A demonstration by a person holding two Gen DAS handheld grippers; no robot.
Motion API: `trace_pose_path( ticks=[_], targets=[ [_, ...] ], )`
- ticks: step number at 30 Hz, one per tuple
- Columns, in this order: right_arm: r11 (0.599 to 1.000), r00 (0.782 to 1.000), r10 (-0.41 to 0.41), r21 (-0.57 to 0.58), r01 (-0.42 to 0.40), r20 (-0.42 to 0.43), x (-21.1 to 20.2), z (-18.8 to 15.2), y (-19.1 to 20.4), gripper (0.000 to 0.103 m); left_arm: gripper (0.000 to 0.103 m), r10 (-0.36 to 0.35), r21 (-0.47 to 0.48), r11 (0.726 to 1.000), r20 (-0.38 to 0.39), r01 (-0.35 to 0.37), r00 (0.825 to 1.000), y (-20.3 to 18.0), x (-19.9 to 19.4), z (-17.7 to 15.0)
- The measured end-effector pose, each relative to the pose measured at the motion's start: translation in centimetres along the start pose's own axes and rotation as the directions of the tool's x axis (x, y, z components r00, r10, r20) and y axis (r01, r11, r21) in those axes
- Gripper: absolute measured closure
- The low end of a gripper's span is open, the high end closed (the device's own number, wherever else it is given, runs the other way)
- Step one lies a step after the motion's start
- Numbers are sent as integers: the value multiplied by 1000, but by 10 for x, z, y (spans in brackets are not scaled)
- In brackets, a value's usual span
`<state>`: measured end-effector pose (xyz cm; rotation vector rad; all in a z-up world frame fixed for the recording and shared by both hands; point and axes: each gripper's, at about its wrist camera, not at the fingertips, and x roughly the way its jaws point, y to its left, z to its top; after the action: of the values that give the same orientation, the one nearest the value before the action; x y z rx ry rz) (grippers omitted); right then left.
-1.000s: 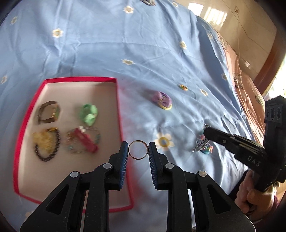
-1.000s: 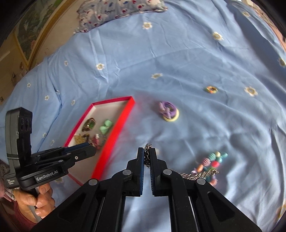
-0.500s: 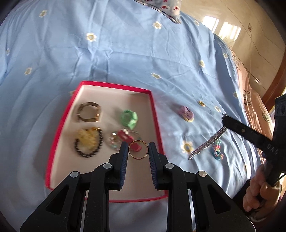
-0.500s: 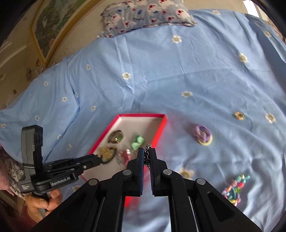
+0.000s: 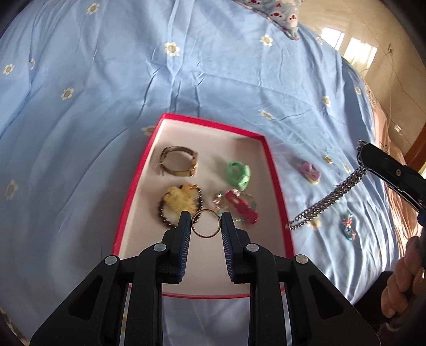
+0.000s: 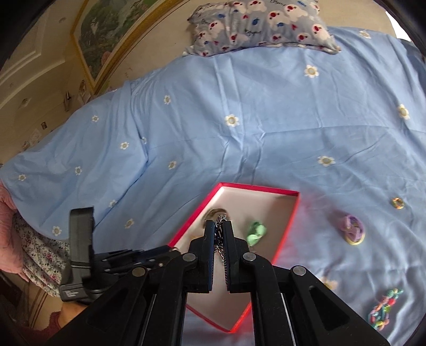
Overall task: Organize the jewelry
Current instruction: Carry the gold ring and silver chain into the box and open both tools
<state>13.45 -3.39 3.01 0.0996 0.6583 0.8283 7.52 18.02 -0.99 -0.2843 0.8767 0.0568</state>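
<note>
My left gripper (image 5: 206,223) is shut on a gold ring (image 5: 206,223) and holds it above the near part of a red-rimmed tray (image 5: 275,175). The tray holds a gold bangle (image 5: 177,160), a green piece (image 5: 237,174), a yellow piece with dark beads (image 5: 179,203) and a red beaded piece (image 5: 241,207). My right gripper (image 6: 218,226) is shut on a silver chain (image 5: 327,199), which hangs free above the bed right of the tray. In the right wrist view the tray (image 6: 289,213) lies just beyond the fingertips.
On the blue flowered bedspread (image 5: 133,93) right of the tray lie a purple hair tie (image 5: 310,171), a small gold ring (image 6: 397,202) and a multicoloured bead piece (image 6: 383,310). A patterned pillow (image 6: 261,24) lies at the head of the bed.
My left gripper has moved from beside the tray to above its near part, ring still held. My right gripper has lifted the chain off the bed and carried it toward the tray.
</note>
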Motion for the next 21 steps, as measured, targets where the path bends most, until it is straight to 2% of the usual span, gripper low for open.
trace_pose_path(
  ticks=[10, 21],
  targets=[
    [999, 995, 36, 11, -35, -92, 40, -21, 10, 98, 82, 43, 7, 999, -51, -42, 998, 15, 27, -7],
    [999, 975, 15, 44, -6, -222, 83, -57, -8, 98, 82, 59, 14, 998, -127, -57, 990, 27, 52, -18]
  ],
)
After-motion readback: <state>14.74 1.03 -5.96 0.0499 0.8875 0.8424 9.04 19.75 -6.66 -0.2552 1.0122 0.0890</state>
